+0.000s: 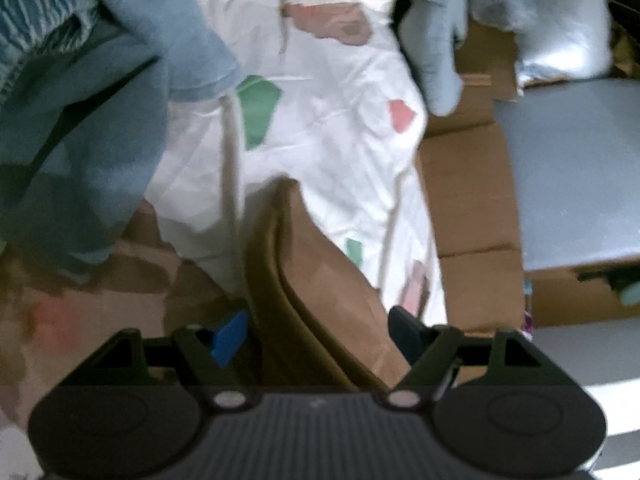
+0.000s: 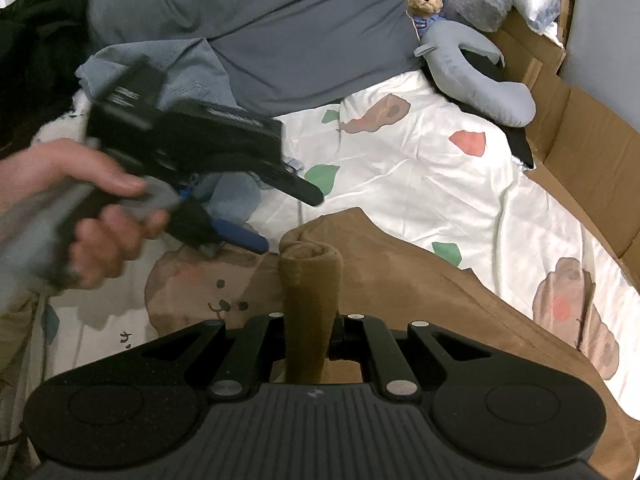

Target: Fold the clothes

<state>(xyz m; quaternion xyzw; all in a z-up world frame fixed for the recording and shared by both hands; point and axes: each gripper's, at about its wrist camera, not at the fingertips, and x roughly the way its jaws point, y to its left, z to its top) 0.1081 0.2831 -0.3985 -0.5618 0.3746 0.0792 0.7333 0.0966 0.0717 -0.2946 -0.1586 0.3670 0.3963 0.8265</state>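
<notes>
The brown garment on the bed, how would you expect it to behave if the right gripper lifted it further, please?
The brown garment is probably floppy: it bunches into a soft roll where the right gripper pinches it. It likely drapes and trails, since most lies spread over the bedsheet. It looks plush, so unlikely to slip.

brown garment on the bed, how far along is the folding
Early on. Nothing looks folded yet: the brown fleece garment lies spread on the white patterned bedsheet. In hand: the right gripper is shut on a bunched edge of it, while the left gripper is open, holding nothing. Left: the folds themselves, plus the blue-grey clothes heaped beside.
</notes>
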